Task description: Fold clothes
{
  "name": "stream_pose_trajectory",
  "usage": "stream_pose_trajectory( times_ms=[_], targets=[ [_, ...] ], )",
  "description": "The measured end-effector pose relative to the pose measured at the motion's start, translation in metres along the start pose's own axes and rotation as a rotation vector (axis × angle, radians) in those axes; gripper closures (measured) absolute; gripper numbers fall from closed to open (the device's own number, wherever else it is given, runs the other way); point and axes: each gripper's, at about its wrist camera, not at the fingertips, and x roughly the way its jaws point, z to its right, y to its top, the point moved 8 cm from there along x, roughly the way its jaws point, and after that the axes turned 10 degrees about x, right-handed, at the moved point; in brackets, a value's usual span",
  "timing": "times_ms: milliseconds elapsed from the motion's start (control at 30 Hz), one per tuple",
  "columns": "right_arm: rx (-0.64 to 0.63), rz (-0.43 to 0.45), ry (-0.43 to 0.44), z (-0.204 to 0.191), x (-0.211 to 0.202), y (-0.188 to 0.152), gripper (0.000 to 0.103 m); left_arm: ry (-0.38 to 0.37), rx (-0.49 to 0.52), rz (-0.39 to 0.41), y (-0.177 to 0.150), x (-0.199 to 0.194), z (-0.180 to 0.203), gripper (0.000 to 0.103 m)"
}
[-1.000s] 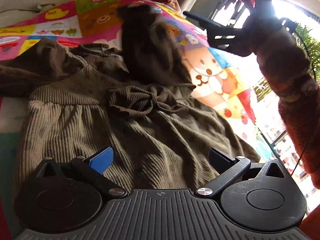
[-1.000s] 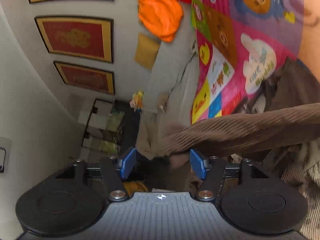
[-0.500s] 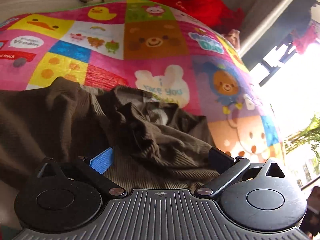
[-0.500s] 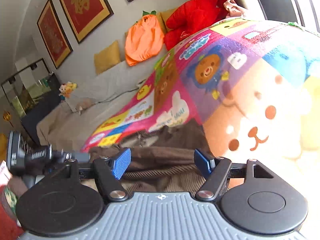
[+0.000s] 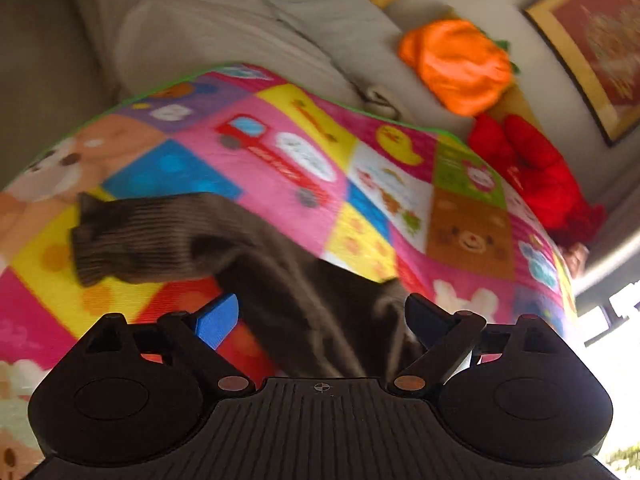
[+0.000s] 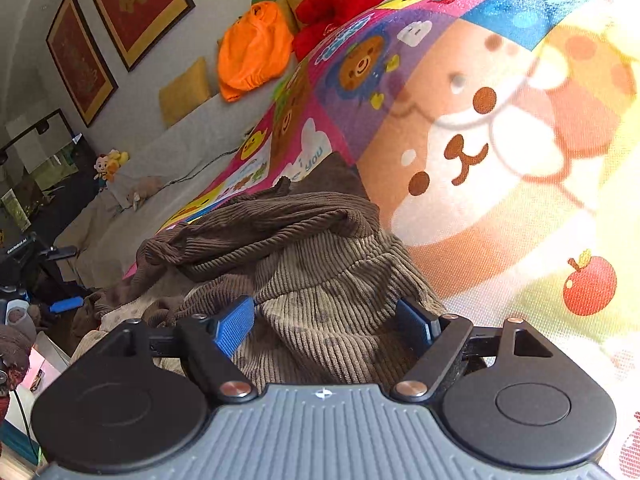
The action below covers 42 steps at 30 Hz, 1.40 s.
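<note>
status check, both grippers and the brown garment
Left gripper open, above a sleeve lying out on the mat. Right gripper open over bunched brown garment. Nothing in the way.

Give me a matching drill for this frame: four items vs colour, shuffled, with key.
Items:
1. ribbed garment
2. pumpkin-shaped plush
3. square cushion
4. finger pad of right gripper

Colours:
A. blue
B. mustard yellow
C. brown
D. orange

Pairs: 1-C, 2-D, 3-B, 4-A
</note>
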Motion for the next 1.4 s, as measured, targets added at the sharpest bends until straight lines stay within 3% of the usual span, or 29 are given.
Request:
stream_pose_trajectory(
  times_ms=[133,267,300,367,433,533,633,800,867,933,967,1000,1033,1100,1200,1400],
  targets=[
    [-0.003,0.004,0.005,0.000,-0.002,-0.001,0.020,0.094,-0.174,0.051,0.007,0.007,-0.051,0.009],
    [0.047,0.007,0.027,0.006,-0.003,0.000,0.019,0.171,-0.092,0.058,0.020,0.025,-0.056,0.013],
    [0.051,0.007,0.031,0.006,-0.003,0.001,0.018,0.195,-0.059,0.064,0.024,0.029,-0.056,0.020],
    [0.051,0.009,0.031,0.005,-0.002,0.000,0.018,0.227,0.009,0.074,0.029,0.037,-0.051,0.042],
    [0.048,0.011,0.030,0.004,-0.002,0.000,0.018,0.234,0.070,0.085,0.032,0.041,-0.040,0.082],
    [0.053,0.013,0.034,0.004,-0.003,0.000,0.018,0.188,0.170,0.136,0.041,0.032,-0.004,0.097],
    [0.058,0.014,0.038,0.004,-0.003,0.000,0.017,0.051,0.329,0.229,0.048,0.007,0.068,0.100],
    [0.056,0.014,0.047,0.003,-0.002,0.000,0.014,-0.180,0.576,0.289,0.027,-0.015,0.195,0.099],
    [0.070,0.025,0.050,0.005,-0.004,0.000,0.014,-0.207,0.616,0.264,0.012,-0.015,0.220,0.097],
    [0.090,0.044,0.052,0.009,-0.006,0.001,0.014,-0.184,0.598,0.240,0.002,-0.013,0.219,0.082],
    [0.101,0.047,0.061,0.010,-0.007,0.002,0.013,-0.157,0.559,0.219,0.000,-0.009,0.208,0.071],
    [0.112,0.050,0.069,0.011,-0.008,0.002,0.011,-0.128,0.517,0.198,-0.001,-0.006,0.195,0.048],
    [0.122,0.053,0.077,0.012,-0.009,0.003,0.010,-0.091,0.451,0.177,0.002,-0.003,0.173,0.040],
    [0.118,0.049,0.081,0.010,-0.008,0.002,0.010,-0.019,0.317,0.134,0.006,0.003,0.128,0.039],
    [0.103,0.045,0.087,0.007,-0.008,0.001,0.008,0.057,0.080,0.083,0.009,0.006,0.054,0.030],
    [0.111,0.030,0.091,0.007,-0.005,0.001,0.006,0.191,-0.027,0.064,0.009,0.023,0.001,0.022]
  ],
)
